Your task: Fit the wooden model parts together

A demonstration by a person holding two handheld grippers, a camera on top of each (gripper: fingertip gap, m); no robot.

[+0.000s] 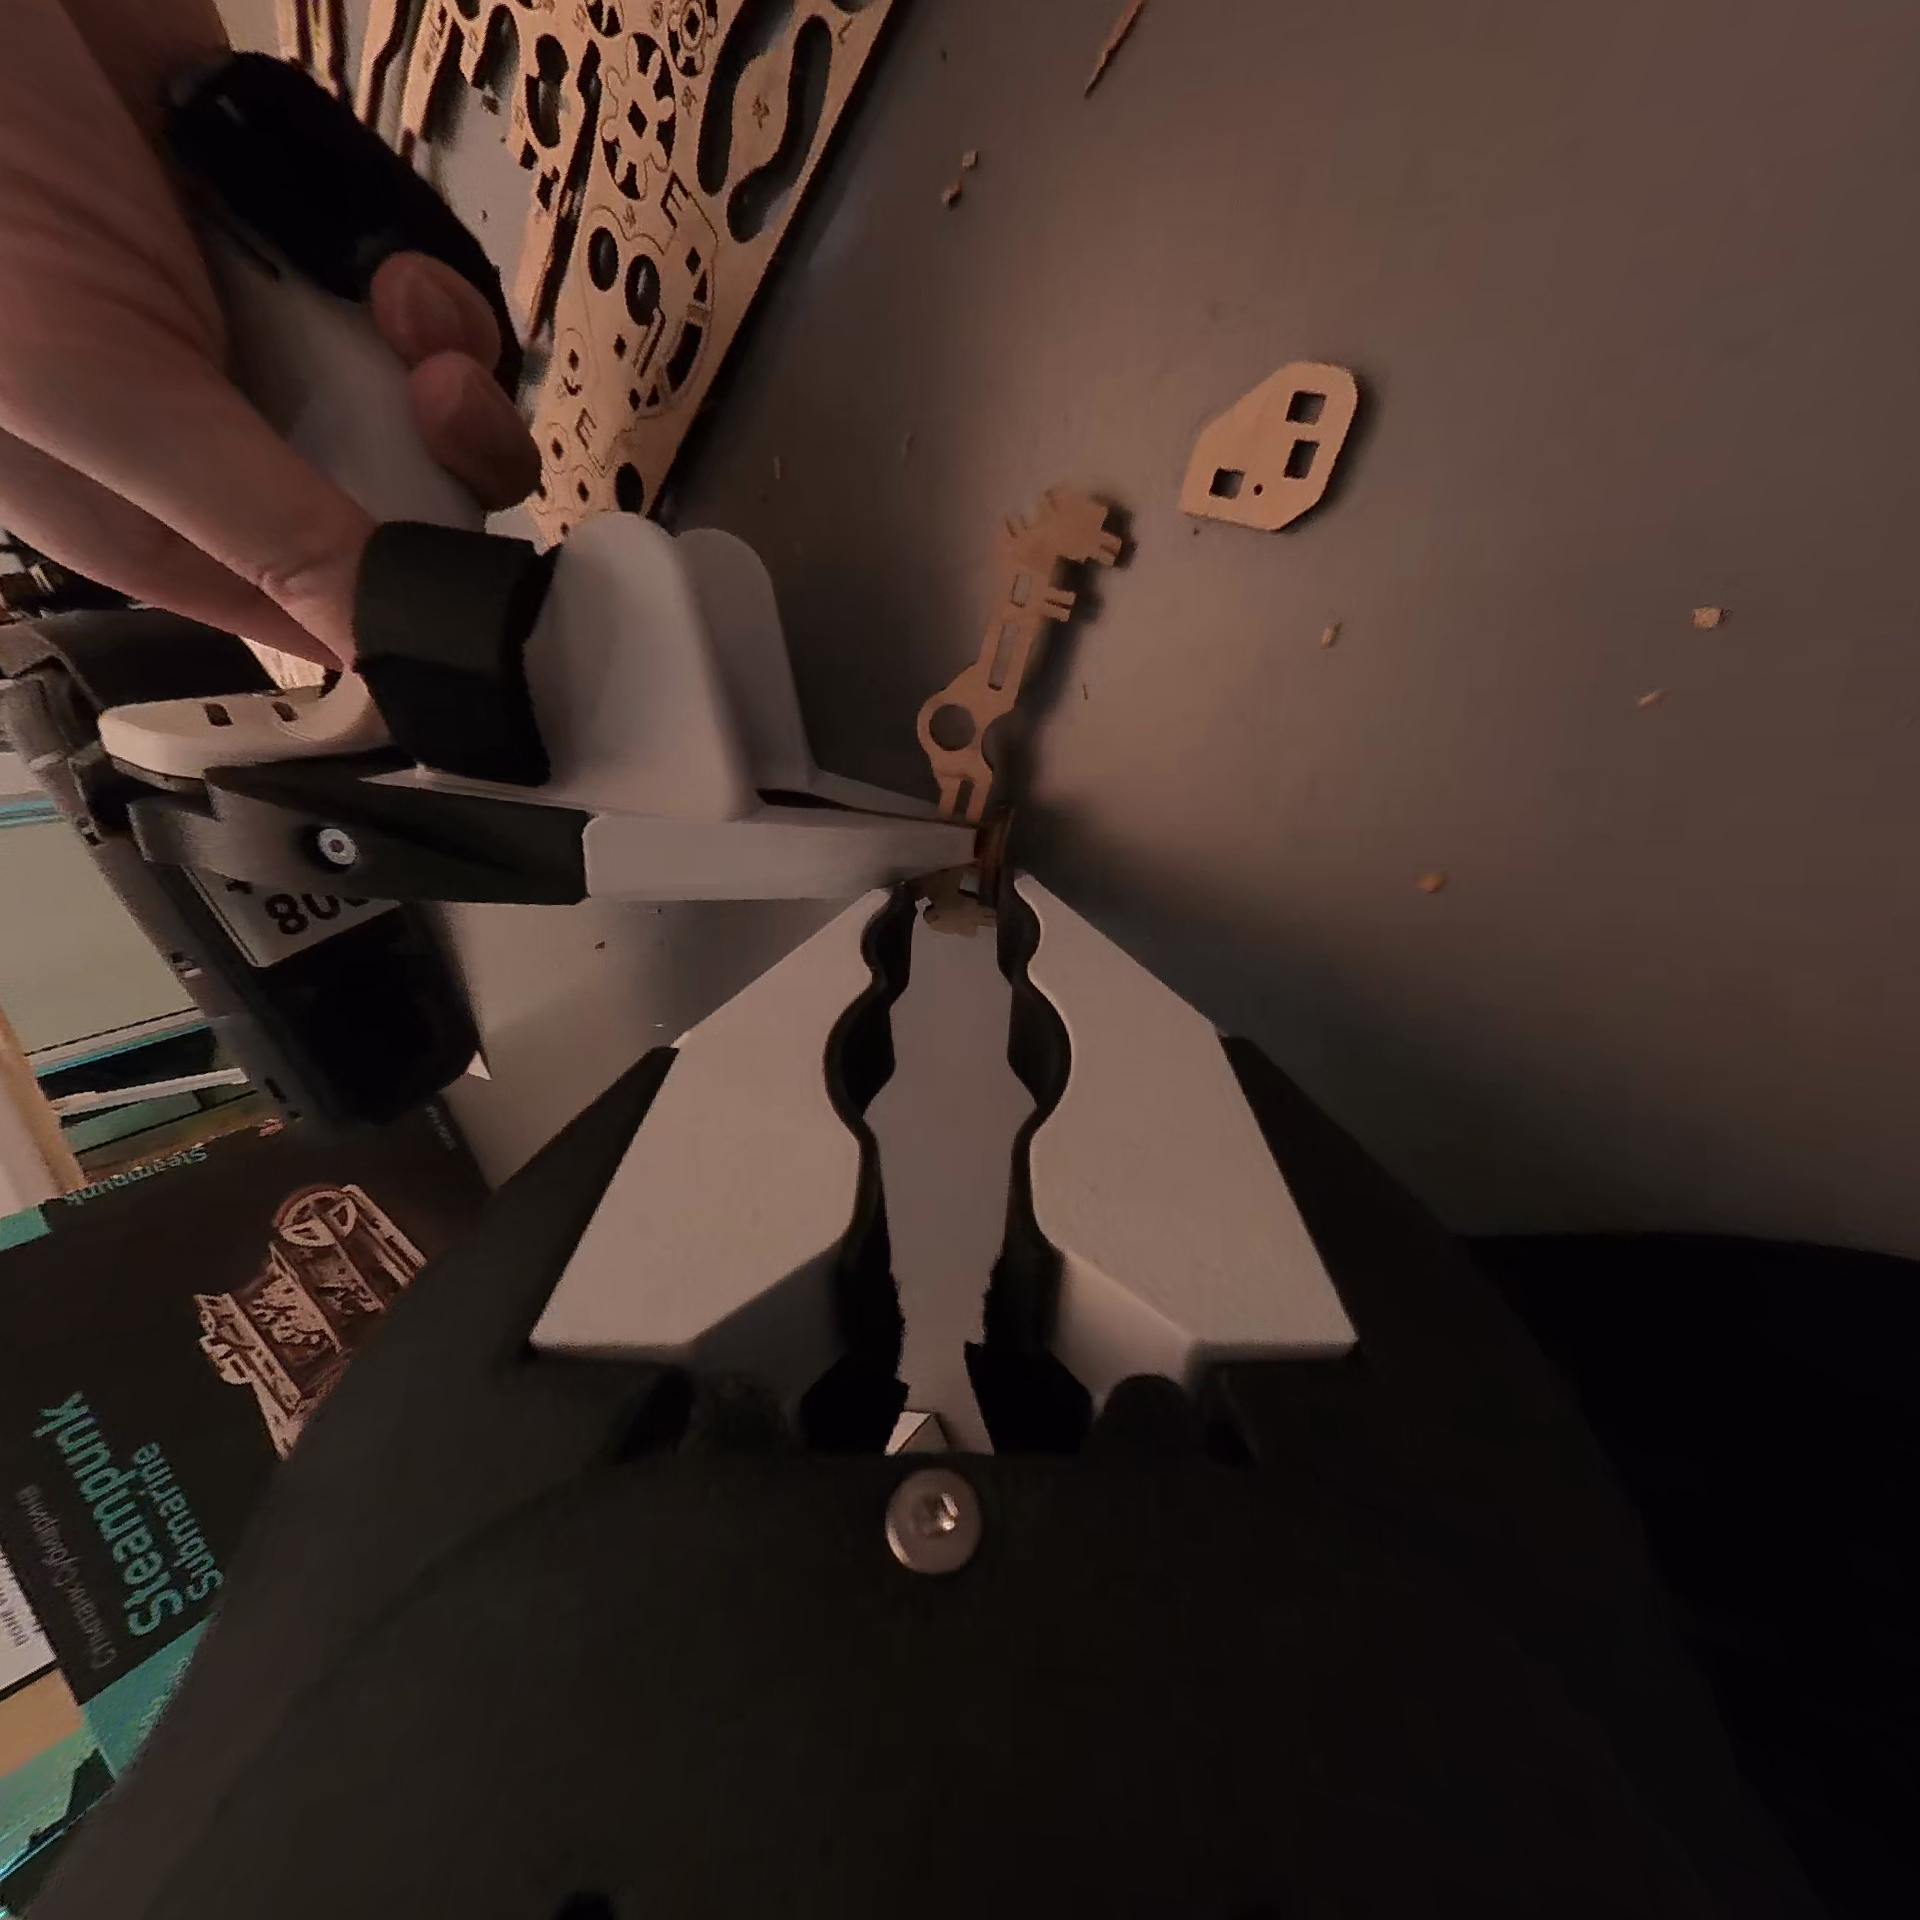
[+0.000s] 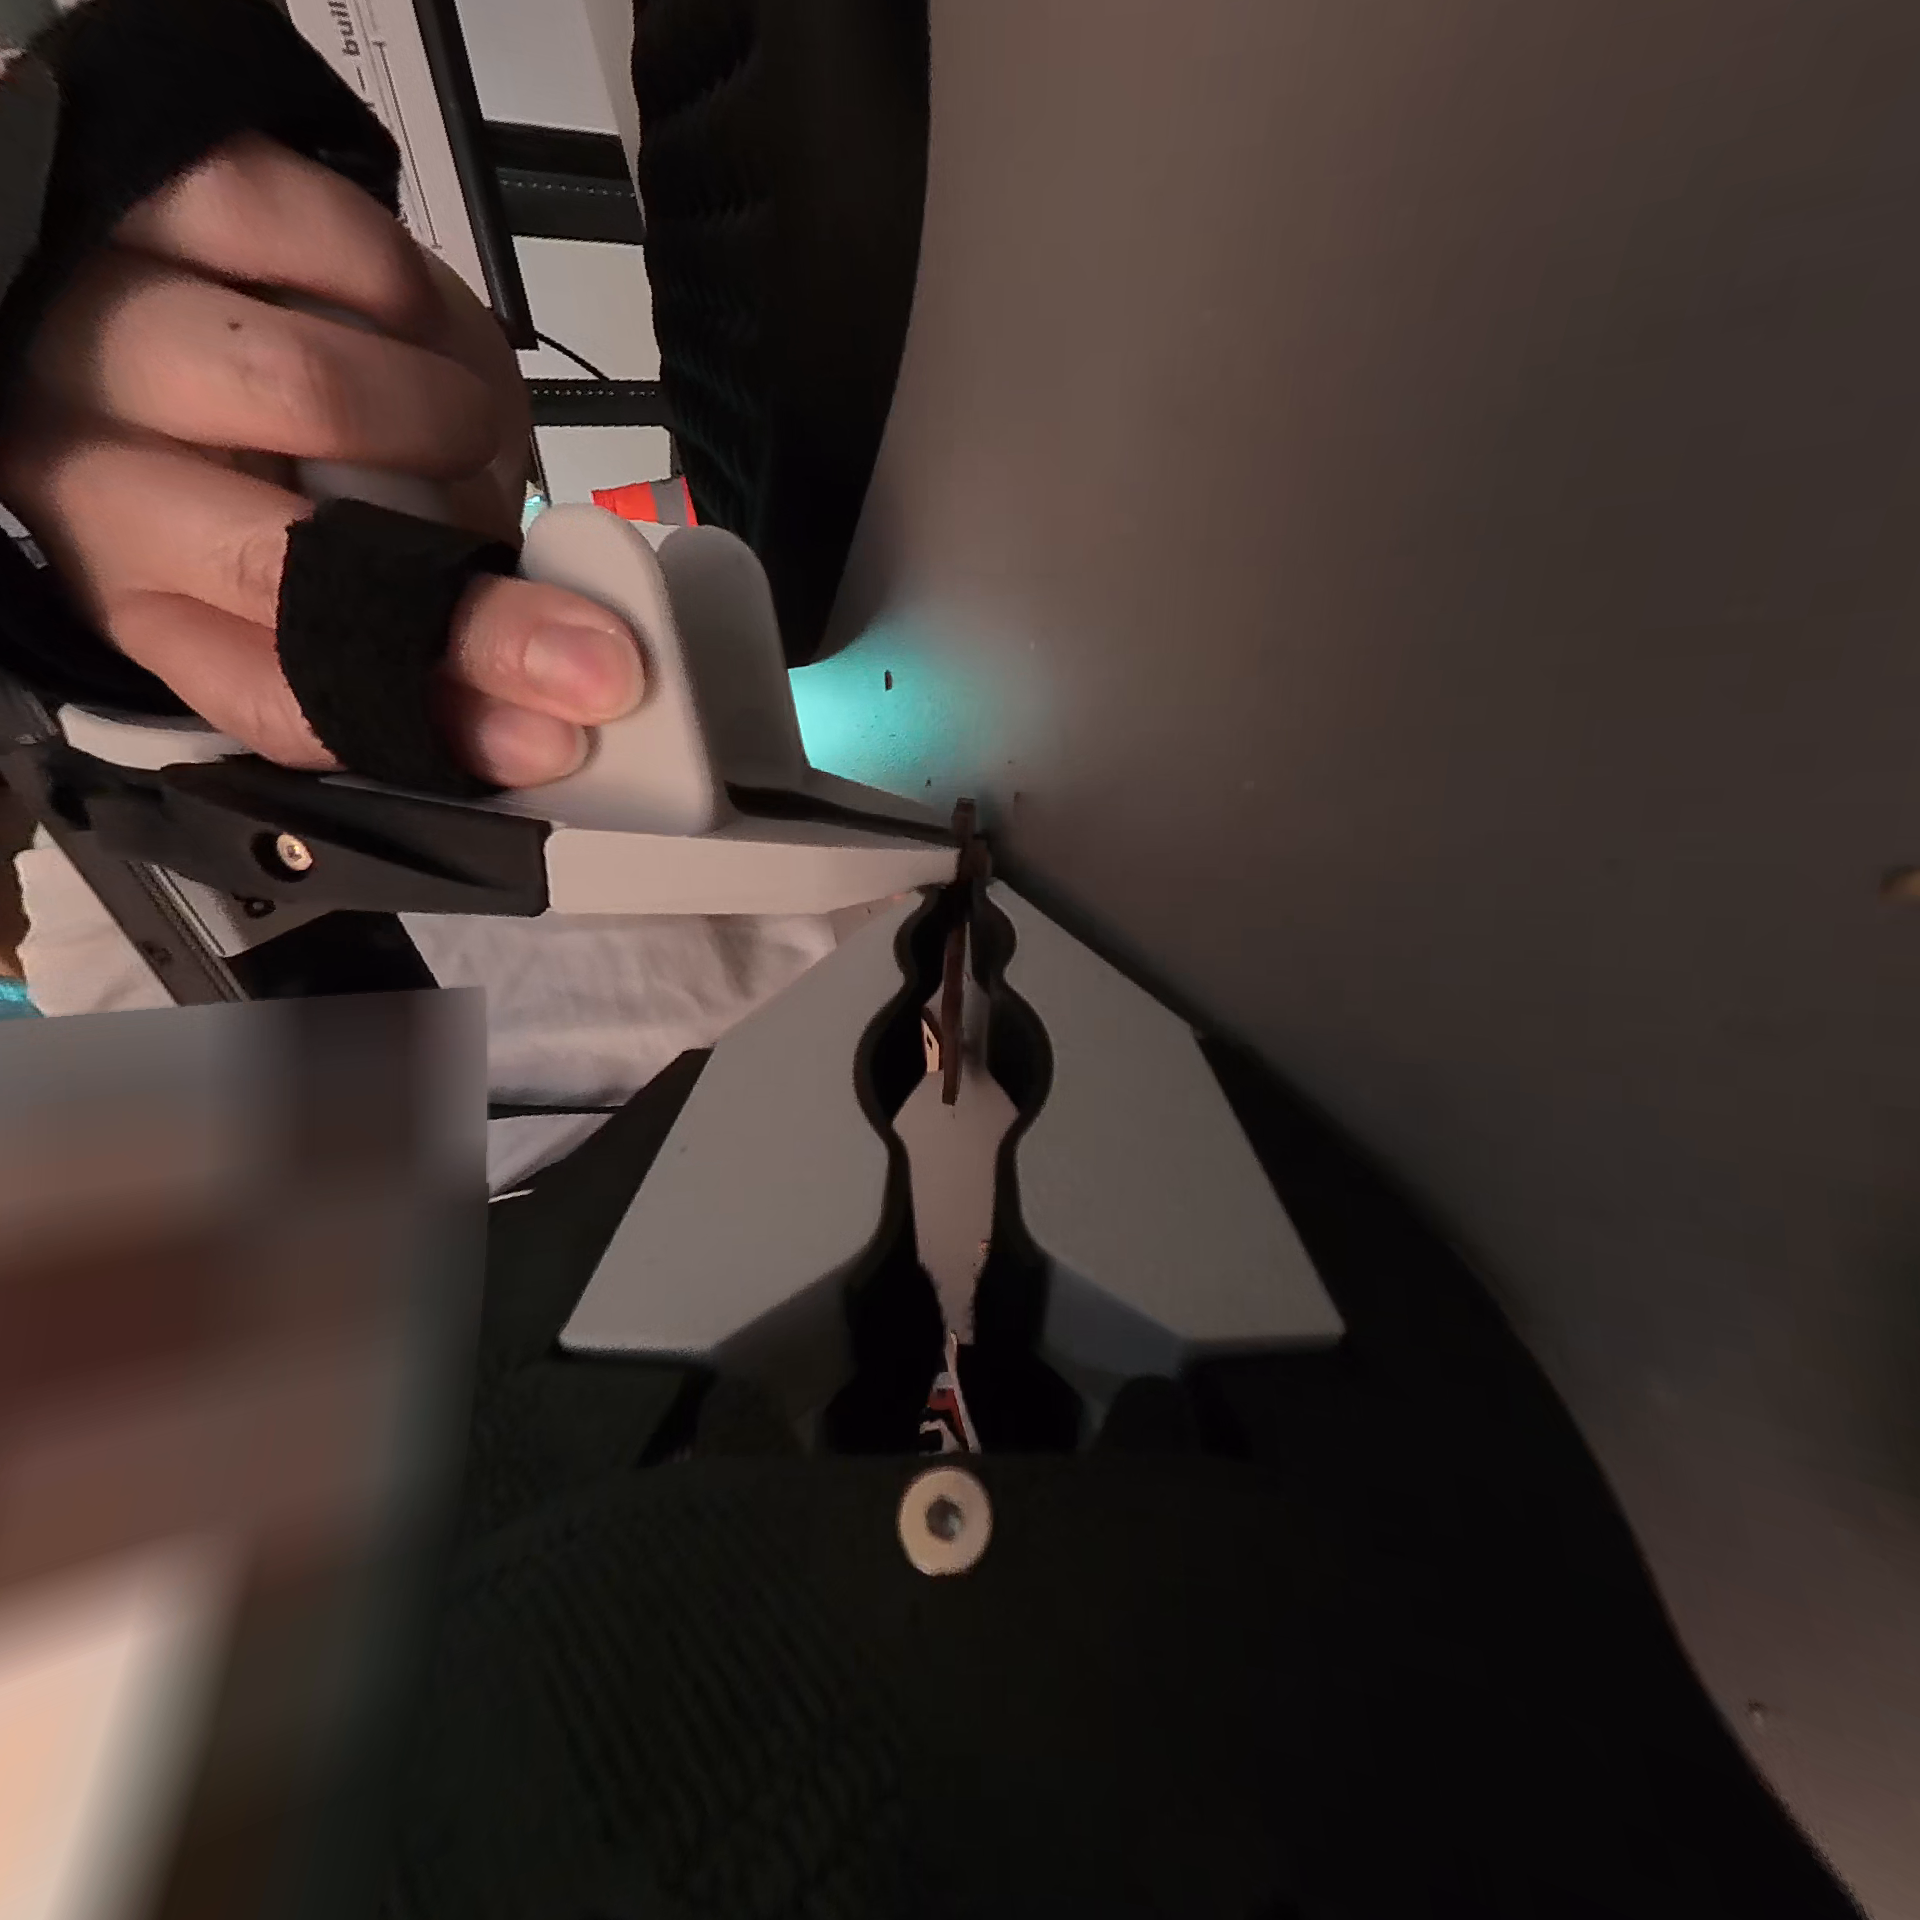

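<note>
Grippers meet tip to tip: left gripper (image 1: 961, 899) pinches a small wooden piece (image 1: 956, 914), right gripper (image 2: 961, 914) pinches the long strip (image 1: 1013, 644) edge-on, probably lining up a slot.

Taking the long wooden strip (image 1: 1013, 665) as the landmark: its near end is boxed in, with the left gripper (image 1: 961, 899) pinching from below and the right gripper (image 1: 935, 826) coming in from the left, tips almost touching there. Left of the strip, the cut-out plywood sheet (image 1: 665, 208) blocks that side. Right of the strip is a small flat plate with square holes (image 1: 1273, 447), lying apart from it. Past that plate the grey table (image 1: 1558, 831) is open, just scattered wood chips (image 1: 1704, 618).
</note>
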